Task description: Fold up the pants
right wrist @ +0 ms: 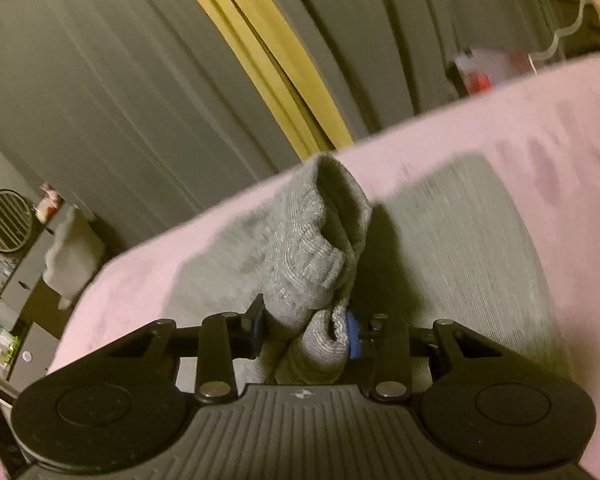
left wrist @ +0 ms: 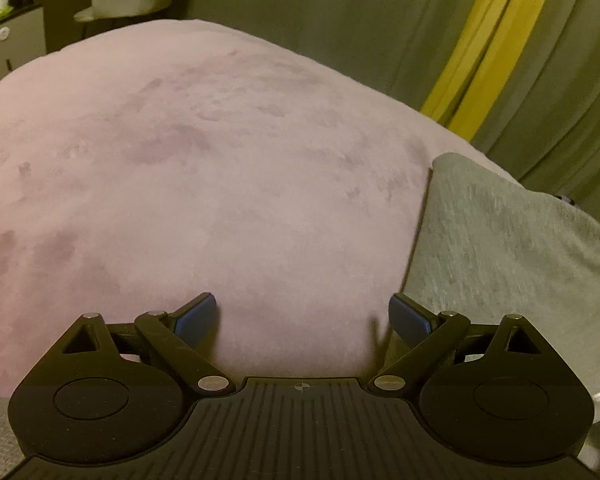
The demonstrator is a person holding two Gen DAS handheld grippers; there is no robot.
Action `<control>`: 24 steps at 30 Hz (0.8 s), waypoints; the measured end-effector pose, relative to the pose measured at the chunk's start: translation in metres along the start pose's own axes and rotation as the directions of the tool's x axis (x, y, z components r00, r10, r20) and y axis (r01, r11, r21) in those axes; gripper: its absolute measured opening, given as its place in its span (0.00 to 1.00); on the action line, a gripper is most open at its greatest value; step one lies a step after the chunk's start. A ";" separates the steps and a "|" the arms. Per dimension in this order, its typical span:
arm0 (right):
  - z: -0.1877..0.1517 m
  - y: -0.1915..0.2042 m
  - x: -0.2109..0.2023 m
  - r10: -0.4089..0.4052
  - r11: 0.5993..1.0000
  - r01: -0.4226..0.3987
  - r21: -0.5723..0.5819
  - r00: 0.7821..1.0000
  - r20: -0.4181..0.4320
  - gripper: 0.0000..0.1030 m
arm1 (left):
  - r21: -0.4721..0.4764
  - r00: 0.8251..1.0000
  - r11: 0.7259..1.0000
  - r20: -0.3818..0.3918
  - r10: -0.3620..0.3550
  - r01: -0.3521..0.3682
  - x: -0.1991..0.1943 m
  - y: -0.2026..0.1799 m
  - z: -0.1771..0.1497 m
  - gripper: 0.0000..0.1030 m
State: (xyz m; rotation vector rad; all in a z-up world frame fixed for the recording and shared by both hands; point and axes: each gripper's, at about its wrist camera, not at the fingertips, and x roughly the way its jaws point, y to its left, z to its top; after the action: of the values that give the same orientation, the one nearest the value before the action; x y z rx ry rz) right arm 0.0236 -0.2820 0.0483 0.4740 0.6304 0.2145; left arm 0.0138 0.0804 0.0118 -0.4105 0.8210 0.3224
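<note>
Grey knit pants (right wrist: 460, 248) lie on a pink fuzzy blanket (right wrist: 560, 128). My right gripper (right wrist: 306, 330) is shut on a bunched ribbed cuff of the pants (right wrist: 320, 248), which stands up between the blue pads. In the left wrist view the pants (left wrist: 500, 240) lie flat at the right on the pink blanket (left wrist: 200, 180). My left gripper (left wrist: 302, 316) is open and empty, low over the blanket, with its right finger (left wrist: 410, 320) at the pants' left edge.
Grey curtains with a yellow stripe (left wrist: 492, 40) hang behind the bed. A dark cabinet with clutter (left wrist: 12, 40) stands at the far left. In the right wrist view a round fan (right wrist: 6, 220) and shelves stand at the left, beyond the bed's edge.
</note>
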 end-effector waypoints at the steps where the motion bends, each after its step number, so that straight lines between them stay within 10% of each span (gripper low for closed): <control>1: 0.004 0.006 -0.007 0.013 1.000 -0.013 -0.012 1.000 0.023 0.35 | 0.000 1.000 1.000 -0.002 0.000 0.000 0.000 0.000 0.000 0.94; 24: 0.012 -0.005 -0.059 0.008 1.000 -0.010 0.010 0.986 0.164 0.34 | 0.017 1.000 1.000 -0.020 -0.018 0.018 0.001 0.002 0.000 0.94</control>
State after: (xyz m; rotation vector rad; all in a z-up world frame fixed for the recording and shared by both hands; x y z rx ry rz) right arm -0.0156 -0.3099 0.0845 0.4998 0.4690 0.1785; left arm 0.0139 0.0826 0.0104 -0.4053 0.8389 0.2945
